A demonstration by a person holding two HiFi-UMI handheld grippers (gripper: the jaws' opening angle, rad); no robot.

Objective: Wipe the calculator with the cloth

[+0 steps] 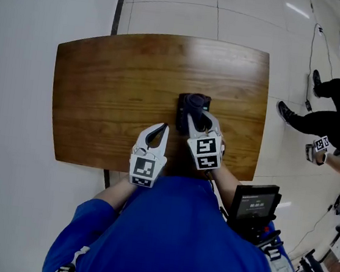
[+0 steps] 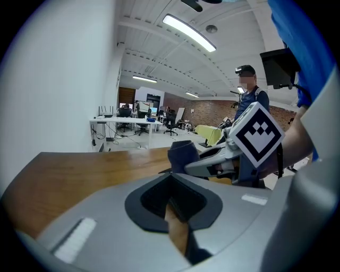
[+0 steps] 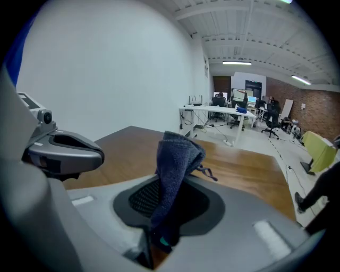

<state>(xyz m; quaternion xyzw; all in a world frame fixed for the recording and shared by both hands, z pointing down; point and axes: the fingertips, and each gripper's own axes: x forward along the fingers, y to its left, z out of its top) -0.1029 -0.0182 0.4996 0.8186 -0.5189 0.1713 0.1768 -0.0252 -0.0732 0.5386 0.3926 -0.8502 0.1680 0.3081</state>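
- At the worktop's near edge, right of its middle: right gripper (image 1: 198, 117) clamped on a dark blue cloth (image 1: 194, 102).
- Seen along those jaws, cloth (image 3: 175, 159) of terry weave, bunched, standing upright, with a loose thread trailing.
- Beneath cloth and gripper, flat on the wood, a black calculator (image 1: 179, 118), only its left edge showing.
- Just left of it, left gripper (image 1: 160, 129), jaws closed tip to tip, nothing between them.
- On each gripper's cube, black-and-white square markers (image 1: 143, 167).
- Off the right near corner, a black screen (image 1: 255, 204) with pale characters too small to read.
- Worktop (image 1: 102, 87) of glossy brown wood grain, with rounded corners and bowed edges.
- Around it, pale floor tiles (image 1: 173, 6).
- Beyond the right edge, another person (image 1: 335, 116) in dark trousers and shoes.
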